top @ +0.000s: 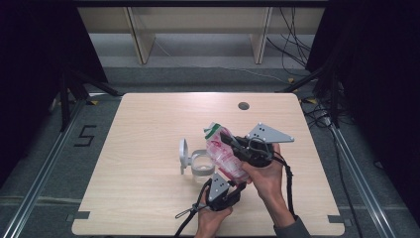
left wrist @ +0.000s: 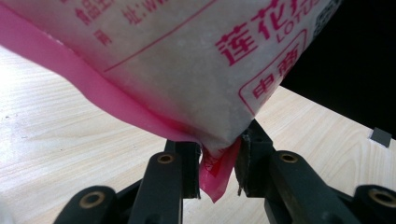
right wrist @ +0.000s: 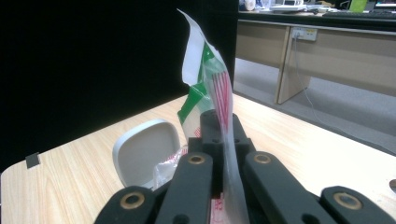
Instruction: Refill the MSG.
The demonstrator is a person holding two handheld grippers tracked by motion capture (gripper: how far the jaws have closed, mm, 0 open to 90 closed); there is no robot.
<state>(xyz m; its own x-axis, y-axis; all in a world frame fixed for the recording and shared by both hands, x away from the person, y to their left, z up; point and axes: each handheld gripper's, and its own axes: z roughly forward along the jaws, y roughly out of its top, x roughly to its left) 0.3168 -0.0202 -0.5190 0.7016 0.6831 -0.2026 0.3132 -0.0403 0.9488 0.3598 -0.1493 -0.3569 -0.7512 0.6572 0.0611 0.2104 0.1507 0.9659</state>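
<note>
Right gripper (top: 236, 147) was clamped on the bag (top: 224, 154); left gripper (top: 233, 184) pinched its near corner. A slip could spill it beside the jar (top: 201, 165).

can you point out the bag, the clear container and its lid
bag (top: 225, 153), high view, on its pink printed middle
clear container (top: 202, 166), high view, on its round wall
lid (top: 183, 150), high view, on the upright open flap

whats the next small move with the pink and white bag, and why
Probably tip the pink-and-white plastic bag further over the clear round container: the right gripper pinches its upper end, the left gripper has its bottom corner, and the hinged lid stands open.
</note>
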